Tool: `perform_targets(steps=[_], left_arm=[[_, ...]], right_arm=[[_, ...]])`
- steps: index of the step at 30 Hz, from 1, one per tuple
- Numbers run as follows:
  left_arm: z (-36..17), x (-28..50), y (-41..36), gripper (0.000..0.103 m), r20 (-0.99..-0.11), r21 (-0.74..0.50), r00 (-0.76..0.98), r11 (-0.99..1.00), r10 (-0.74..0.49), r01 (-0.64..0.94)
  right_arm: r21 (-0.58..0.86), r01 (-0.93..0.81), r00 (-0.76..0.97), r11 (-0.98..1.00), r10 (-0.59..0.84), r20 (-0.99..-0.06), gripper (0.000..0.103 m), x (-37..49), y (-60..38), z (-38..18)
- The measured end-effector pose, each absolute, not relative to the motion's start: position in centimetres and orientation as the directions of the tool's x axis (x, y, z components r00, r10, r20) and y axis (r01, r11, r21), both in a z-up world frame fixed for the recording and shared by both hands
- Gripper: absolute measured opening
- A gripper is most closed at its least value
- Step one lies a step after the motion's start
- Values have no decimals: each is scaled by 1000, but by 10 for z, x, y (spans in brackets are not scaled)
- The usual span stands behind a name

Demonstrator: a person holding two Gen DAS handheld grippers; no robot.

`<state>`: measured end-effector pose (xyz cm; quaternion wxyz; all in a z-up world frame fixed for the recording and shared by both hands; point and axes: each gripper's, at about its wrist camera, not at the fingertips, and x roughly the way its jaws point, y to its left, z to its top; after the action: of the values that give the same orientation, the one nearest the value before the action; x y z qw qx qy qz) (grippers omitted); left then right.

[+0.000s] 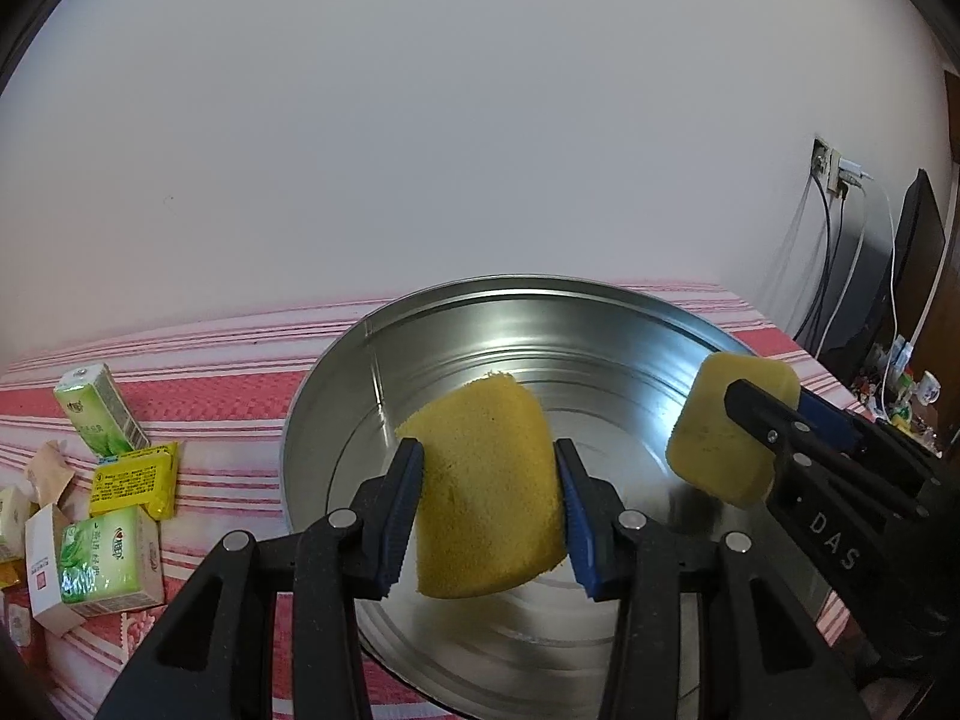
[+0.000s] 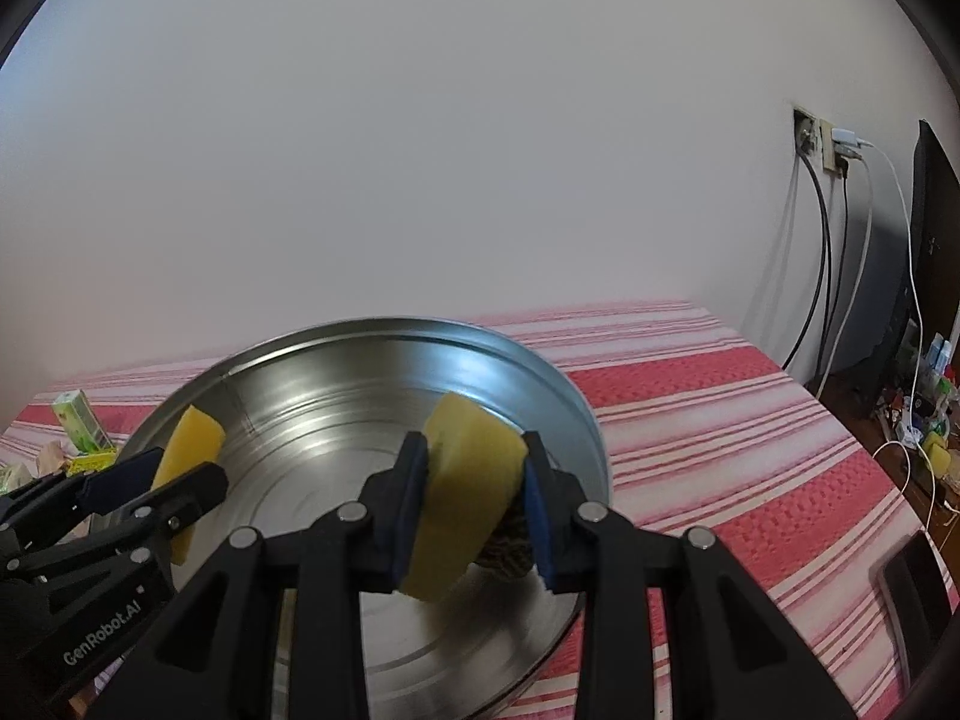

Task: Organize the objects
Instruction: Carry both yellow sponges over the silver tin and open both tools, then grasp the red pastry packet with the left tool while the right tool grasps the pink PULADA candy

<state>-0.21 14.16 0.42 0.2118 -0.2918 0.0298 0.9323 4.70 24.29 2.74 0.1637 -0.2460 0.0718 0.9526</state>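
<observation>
A round shiny metal basin [image 1: 336, 396] stands on the red and white striped cloth; it also shows in the right wrist view [image 2: 312, 420]. My left gripper [image 1: 489, 516] is shut on a yellow sponge [image 1: 486, 492], held over the basin. My right gripper [image 2: 474, 510] is shut on a second yellow sponge [image 2: 462, 492], held over the basin's right side. The right gripper and its sponge [image 1: 720, 438] show at the right of the left wrist view. The left gripper and its sponge [image 2: 189, 450] show at the left of the right wrist view.
Left of the basin lie green tissue packs [image 1: 102, 408], a yellow pack [image 1: 135, 480] and small cartons [image 1: 108, 558]. Striped cloth [image 2: 720, 432] stretches to the right. Behind is a white wall with a socket and cables [image 2: 834, 150]. A cluttered floor lies beyond the right edge.
</observation>
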Motion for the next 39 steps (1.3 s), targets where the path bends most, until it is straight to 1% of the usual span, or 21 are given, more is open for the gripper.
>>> perform_targets(steps=[2, 3, 4, 5, 6, 7, 8, 9, 10, 11, 14, 19, 27, 32, 36, 39], left_arm=[[3, -1, 138, 49, -560, -67, -741, -912, 370, -404], [4, -2, 136, 51, -561, -63, -744, -915, 363, -399], [5, -2, 135, 57, -562, -56, -747, -917, 356, -394], [6, -1, 134, 63, -558, -49, -751, -918, 353, -395], [7, 0, 133, 68, -554, -44, -755, -918, 350, -394], [9, 3, 132, 79, -546, -30, -768, -925, 333, -380], [11, 5, 136, 85, -535, -18, -782, -930, 319, -367], [12, 7, 135, 86, -522, -10, -794, -933, 311, -360], [14, 9, 133, 87, -505, -2, -807, -935, 306, -353], [16, 10, 133, 88, -496, 0, -814, -937, 304, -350], [16, 11, 130, 90, -490, 4, -823, -943, 287, -331], [17, 15, 128, 90, -464, 28, -843, -947, 270, -319], [17, 15, 113, 90, -464, 14, -848, -955, 255, -295], [18, 19, 99, 90, -441, 20, -866, -962, 235, -272], [18, 23, 85, 90, -409, 16, -885, -969, 220, -248], [16, 20, 72, 90, -427, -11, -877, -971, 221, -239]], right_arm=[[68, -346, -825, -936, 269, -496, 35, 47, 244, 27], [80, -351, -829, -933, 270, -490, 40, 49, 245, 28], [85, -352, -834, -932, 271, -480, 48, 51, 245, 29], [86, -356, -838, -931, 277, -469, 65, 53, 245, 31], [83, -365, -845, -927, 292, -448, 79, 56, 244, 33], [79, -374, -852, -924, 308, -424, 84, 60, 243, 36], [74, -381, -859, -922, 324, -396, 92, 64, 241, 38], [66, -390, -866, -919, 341, -366, 99, 68, 239, 41], [61, -395, -868, -917, 351, -351, 101, 70, 238, 42], [56, -401, -870, -914, 361, -335, 103, 73, 237, 43], [51, -414, -872, -909, 380, -309, 103, 75, 236, 44], [75, -425, -871, -902, 385, -306, 103, 77, 237, 45], [113, -438, -870, -892, 388, -305, 103, 78, 245, 44], [127, -448, -866, -885, 395, -307, 103, 79, 249, 43], [124, -473, -860, -872, 426, -281, 103, 84, 247, 45], [109, -492, -852, -864, 452, -263, 103, 88, 243, 46]])
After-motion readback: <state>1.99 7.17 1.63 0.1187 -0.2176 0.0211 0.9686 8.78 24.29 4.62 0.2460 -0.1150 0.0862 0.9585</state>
